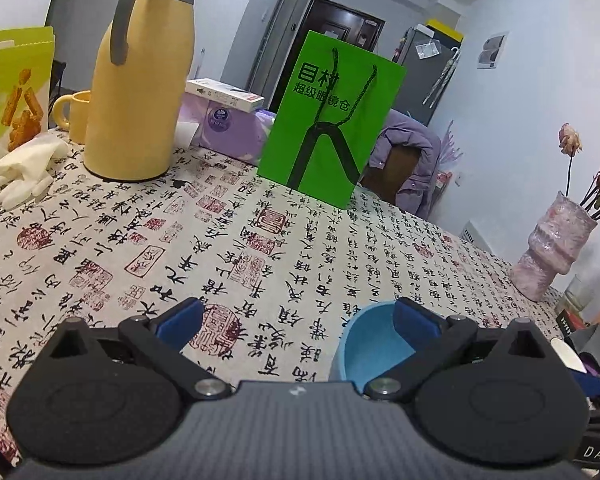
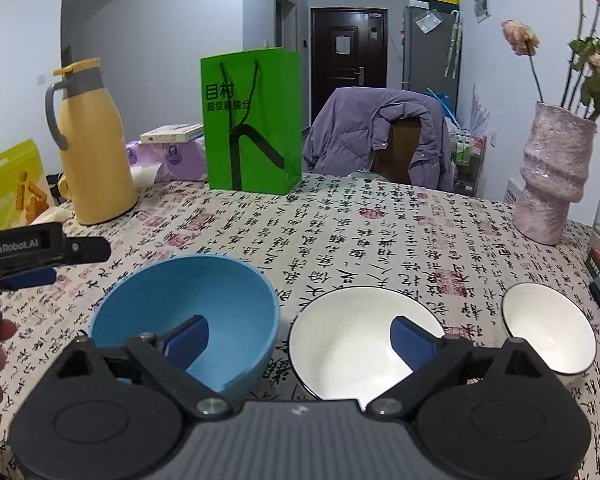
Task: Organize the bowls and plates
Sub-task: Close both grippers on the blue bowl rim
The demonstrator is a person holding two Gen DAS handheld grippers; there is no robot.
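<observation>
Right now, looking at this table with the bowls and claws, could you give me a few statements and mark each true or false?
1. Three bowls sit side by side: true, a blue bowl, a large white bowl and a small white bowl.
2. The right claw grips the blue bowl: false, it is open and holds nothing.
3. The green bag lies flat: false, it stands upright.
4. The yellow jug stands on the table: true.
5. The white bowls are stacked: false, they stand apart.

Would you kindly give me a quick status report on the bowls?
Both grippers, left and right, jaws open, empty. Blue bowl, large white bowl, small white bowl side by side, unstacked. Nothing between them.
</observation>
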